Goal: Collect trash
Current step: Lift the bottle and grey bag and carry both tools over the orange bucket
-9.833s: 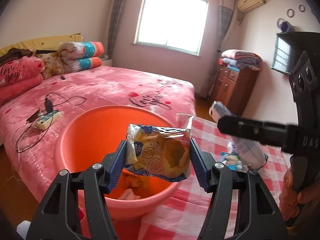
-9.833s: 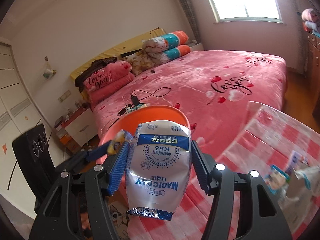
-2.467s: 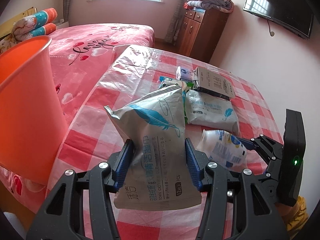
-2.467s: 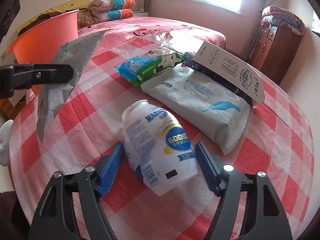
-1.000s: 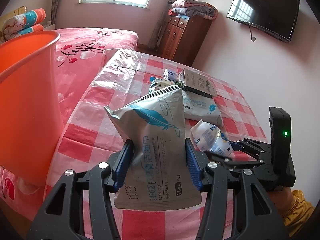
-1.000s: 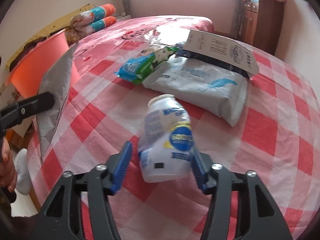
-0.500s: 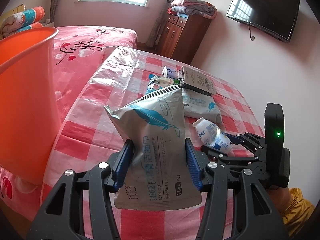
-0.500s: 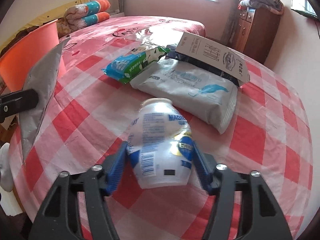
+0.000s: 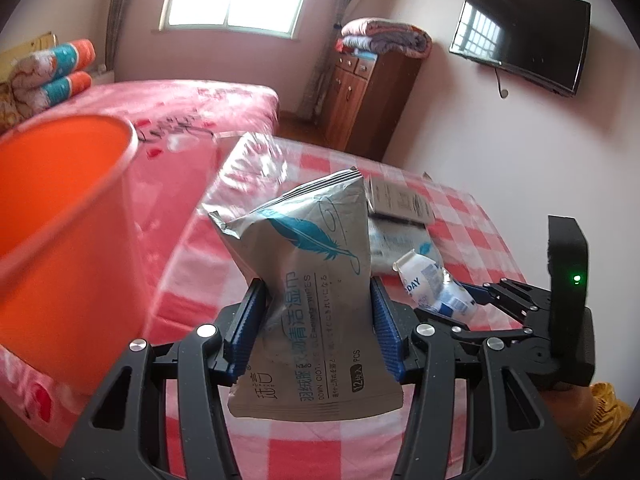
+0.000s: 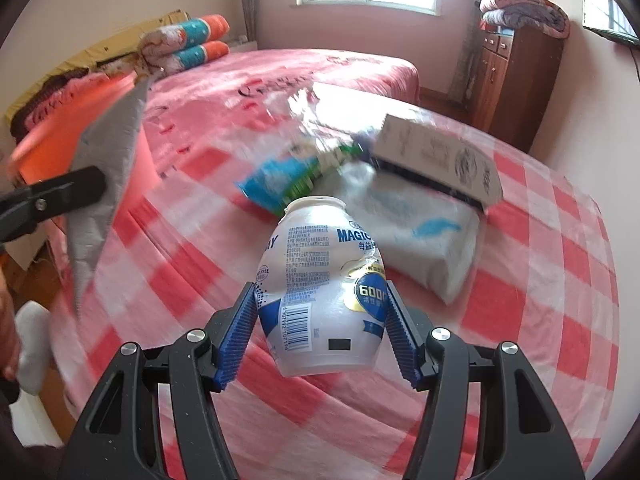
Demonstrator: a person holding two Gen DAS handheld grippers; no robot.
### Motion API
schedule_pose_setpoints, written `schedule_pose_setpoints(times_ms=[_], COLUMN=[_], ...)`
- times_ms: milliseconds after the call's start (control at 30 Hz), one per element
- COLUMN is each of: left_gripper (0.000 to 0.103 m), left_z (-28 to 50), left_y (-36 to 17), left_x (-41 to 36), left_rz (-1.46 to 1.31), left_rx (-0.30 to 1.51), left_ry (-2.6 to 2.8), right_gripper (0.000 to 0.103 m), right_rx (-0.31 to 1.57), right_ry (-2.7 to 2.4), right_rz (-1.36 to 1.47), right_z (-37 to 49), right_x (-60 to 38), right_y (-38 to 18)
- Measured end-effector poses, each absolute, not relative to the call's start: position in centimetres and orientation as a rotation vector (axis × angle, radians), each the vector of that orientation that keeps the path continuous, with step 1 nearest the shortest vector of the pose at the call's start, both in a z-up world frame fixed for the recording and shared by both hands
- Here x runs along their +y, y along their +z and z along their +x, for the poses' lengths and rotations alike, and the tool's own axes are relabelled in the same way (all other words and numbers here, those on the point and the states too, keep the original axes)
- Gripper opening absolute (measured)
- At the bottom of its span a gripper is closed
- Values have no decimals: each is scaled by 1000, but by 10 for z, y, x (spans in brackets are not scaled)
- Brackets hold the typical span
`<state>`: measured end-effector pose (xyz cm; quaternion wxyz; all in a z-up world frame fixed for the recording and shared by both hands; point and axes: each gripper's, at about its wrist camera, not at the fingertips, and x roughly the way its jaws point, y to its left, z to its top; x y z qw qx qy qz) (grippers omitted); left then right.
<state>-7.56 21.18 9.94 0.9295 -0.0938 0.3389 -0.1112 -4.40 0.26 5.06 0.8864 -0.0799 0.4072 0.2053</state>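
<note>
My left gripper [image 9: 316,328] is shut on a grey wet-wipes pack [image 9: 312,292] with a blue feather print, held upright above the checked table. From the right wrist view the same pack [image 10: 108,168] shows edge-on at the left. My right gripper [image 10: 320,332] is shut on a crumpled white yogurt bottle [image 10: 324,292], lifted off the table; this bottle [image 9: 436,288] also appears at the right of the left wrist view. The orange bucket [image 9: 60,220] stands at the left, beside the table, its rim about level with the pack.
On the red-and-white checked tablecloth [image 10: 540,280] lie a white wipes pack [image 10: 436,240], a blue-green wrapper [image 10: 296,176] and a flat carton [image 10: 440,156]. Behind are a pink bed [image 10: 304,72], a wooden cabinet [image 9: 364,96] and a wall television [image 9: 520,36].
Both grippers have risen with their loads. The right gripper's jaws closed on the bottle and lifted it off the table; the bucket's rim now sits lower in the left wrist view.
</note>
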Motion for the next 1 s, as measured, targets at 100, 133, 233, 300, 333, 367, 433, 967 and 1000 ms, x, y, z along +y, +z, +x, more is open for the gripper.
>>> schedule_pose_setpoints(times_ms=[100, 133, 233, 300, 333, 367, 433, 967, 1000], left_gripper=[54, 54, 54, 54, 54, 54, 54, 54, 54], left_z=[-76, -76, -77, -78, -78, -78, -78, -78, -77], left_y=[116, 122, 139, 148, 152, 156, 161, 173, 173], left_x=[221, 225, 237, 246, 252, 258, 269, 321, 323], left_rz=[-180, -175, -167, -166, -166, -167, -175, -404, -416], left_rx=[656, 640, 598, 579, 569, 562, 551, 518, 517], left_ry=[-201, -189, -148, -120, -102, -83, -47, -111, -122], right_gripper=[62, 62, 62, 62, 62, 62, 62, 62, 62], right_rx=[820, 811, 788, 771, 765, 758, 742, 685, 685], right_ry=[469, 486, 547, 588, 602, 619, 661, 787, 783], right_rz=[-155, -152, -148, -154, -158, -164, -179, -217, -211], right_z=[-41, -39, -34, -32, -32, -32, -30, -16, -13], right_x=[16, 21, 41, 57, 63, 71, 90, 161, 160], right_y=[70, 77, 97, 110, 115, 119, 130, 161, 162])
